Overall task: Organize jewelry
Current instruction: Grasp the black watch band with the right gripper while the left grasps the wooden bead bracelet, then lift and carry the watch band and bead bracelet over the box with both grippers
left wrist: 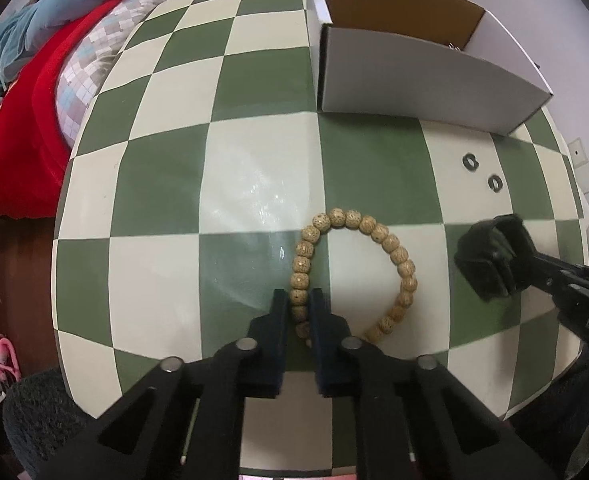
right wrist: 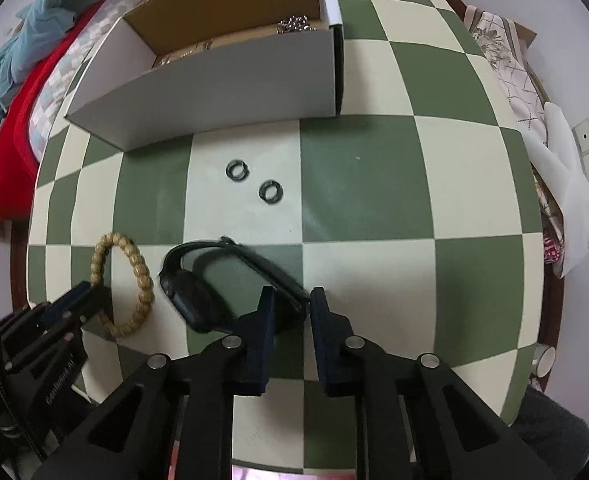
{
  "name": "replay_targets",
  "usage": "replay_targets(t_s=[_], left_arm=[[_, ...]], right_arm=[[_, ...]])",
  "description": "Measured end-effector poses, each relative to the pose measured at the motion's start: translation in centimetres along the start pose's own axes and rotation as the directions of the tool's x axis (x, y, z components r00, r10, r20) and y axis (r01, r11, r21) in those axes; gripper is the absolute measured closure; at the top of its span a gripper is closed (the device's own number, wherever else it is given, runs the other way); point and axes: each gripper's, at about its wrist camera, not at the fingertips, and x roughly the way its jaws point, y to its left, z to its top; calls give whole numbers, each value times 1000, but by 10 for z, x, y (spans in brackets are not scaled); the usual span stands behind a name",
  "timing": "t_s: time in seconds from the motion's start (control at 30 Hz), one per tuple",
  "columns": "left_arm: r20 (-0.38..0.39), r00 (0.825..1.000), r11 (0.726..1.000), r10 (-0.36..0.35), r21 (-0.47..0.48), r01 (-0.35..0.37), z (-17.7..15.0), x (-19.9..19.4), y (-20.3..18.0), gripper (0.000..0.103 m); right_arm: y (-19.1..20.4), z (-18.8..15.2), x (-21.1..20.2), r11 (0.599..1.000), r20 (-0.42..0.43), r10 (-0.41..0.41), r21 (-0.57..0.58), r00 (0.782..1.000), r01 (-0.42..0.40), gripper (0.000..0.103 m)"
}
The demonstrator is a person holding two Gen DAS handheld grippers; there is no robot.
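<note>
Box [right wrist: 222,80] stands at the table's [right wrist: 374,184] far side, holding chains [right wrist: 292,24]. Two rings [right wrist: 254,180] lie on the table just nearer. Bead bracelet [right wrist: 122,284] lies near left; watch [right wrist: 198,280] immediately to its right.

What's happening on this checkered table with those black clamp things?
A person is tidying jewelry with two handheld tools. The left tool is closed on a wooden bead bracelet; the right tool is closed on a black watch's strap. Two small dark rings lie on the table, outside the white box, which already holds some chains.
</note>
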Motion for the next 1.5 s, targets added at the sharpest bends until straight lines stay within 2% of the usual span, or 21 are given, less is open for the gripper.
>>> replay_targets(t_s=[0.27,0.53,0.57,0.73,1.0,1.3,1.5], left_arm=[[-7,1000,999,7,33,-7,-28,-5,-5,96],[-1,1000,999,5,48,-5,-34,-10,-13,97],[3,1000,999,3,45,-3,-30,-10,-9,97],[31,999,998,-27,54,25,-24,-26,-8,97],[93,992,995,-80,68,74,-9,-64,-8,97],[188,969,986,-160,86,146,18,-116,-9,97],[269,945,981,-187,102,165,58,-155,-10,97]], right_arm=[[-13,-26,-8,999,-32,-42,-32,999,41,90],[-13,-26,-9,999,-31,-38,-15,999,37,90],[-10,-28,-10,999,-28,-31,-9,999,31,95],[-17,-28,-14,999,8,20,28,1000,-20,96],[-15,-20,-47,997,73,70,27,995,-73,96],[-11,-1,-94,994,144,109,-9,984,-109,96],[-11,29,-129,993,204,118,-20,972,-116,96]])
